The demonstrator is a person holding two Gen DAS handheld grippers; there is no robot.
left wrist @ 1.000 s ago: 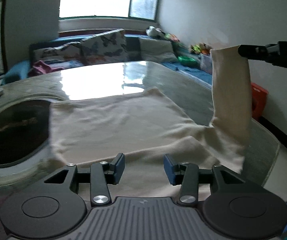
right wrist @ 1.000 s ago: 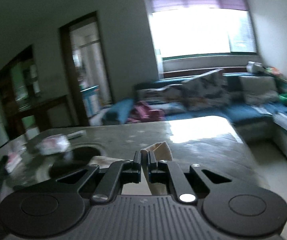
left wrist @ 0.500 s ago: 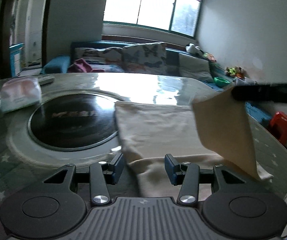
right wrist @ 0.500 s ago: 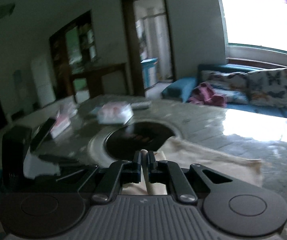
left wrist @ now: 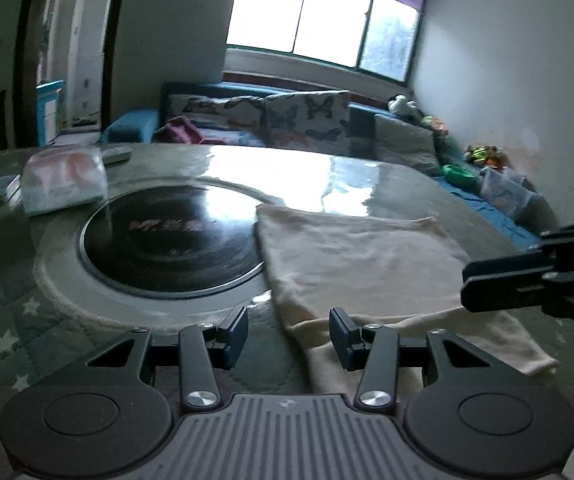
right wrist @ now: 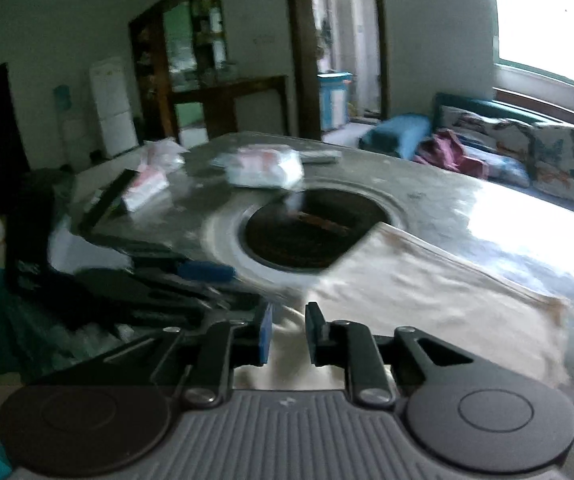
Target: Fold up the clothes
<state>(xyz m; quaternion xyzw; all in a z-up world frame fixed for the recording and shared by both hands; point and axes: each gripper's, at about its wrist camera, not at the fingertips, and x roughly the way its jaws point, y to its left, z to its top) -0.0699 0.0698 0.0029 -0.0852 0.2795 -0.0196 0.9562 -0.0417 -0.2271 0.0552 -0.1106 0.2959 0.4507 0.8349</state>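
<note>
Now the cream garment point(left wrist: 359, 256) lies flat on the tabletop point(left wrist: 367, 176) beside the dark round inset point(left wrist: 171, 240); left tool point(left wrist: 289, 338) and right tool point(right wrist: 288, 332) hover over its near edge, jaws parted, gripping nothing, seemingly placed for smoothing or another fold

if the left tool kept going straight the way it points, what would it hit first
Most likely the cream cloth lying flat on the table. The left tool is open and its gap frames the cloth's near left edge, with the dark round plate just to the left. Depth is hard to judge through the fisheye.
</note>
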